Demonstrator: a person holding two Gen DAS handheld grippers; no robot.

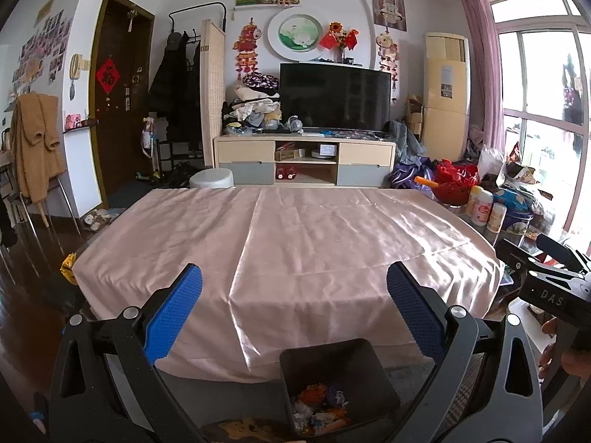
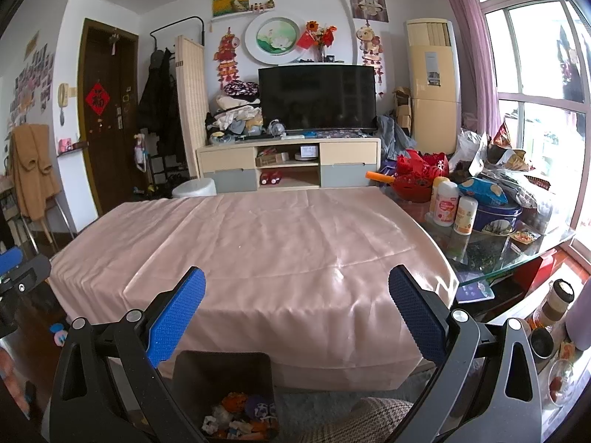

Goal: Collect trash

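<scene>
Both pairs of jaws stand wide apart and hold nothing. We see the left gripper [image 1: 294,312] poised above the near edge of the table [image 1: 295,236], its blue pads [image 1: 173,317] touching nothing, with pink cloth showing between them. Our right gripper [image 2: 296,313] is the same: pads spread, nothing between them but cloth.

Low in both views sits the dark bin [image 1: 338,387], on the floor just beside the table's near edge, at about 6 o'clock from the left gripper and 7 o'clock from the right one [image 2: 223,395]. Trash [image 1: 321,409] lies in its bottom: crumpled wrappers in orange, white and purple. We cannot tell what the single pieces are, and the frame edge cuts off the bin's near rim in both views.

At 3 o'clock in the left view a black part of the right gripper [image 1: 546,288] pokes in, mostly cut off, with a bit of hand [image 1: 554,347] behind it. At 9 o'clock in the right view we catch only a sliver of the left gripper [image 2: 18,269].

At 2 o'clock, on a glass surface touching the table's right side, stands a crowded heap: white bottles [image 2: 452,206], a blue tin [image 2: 496,217], a red bowl [image 2: 417,181] and bags [image 2: 509,170] that overlap too much to sort out. At 12 o'clock, well apart from us, stands a TV [image 1: 334,98] on its cabinet [image 1: 304,160].
</scene>
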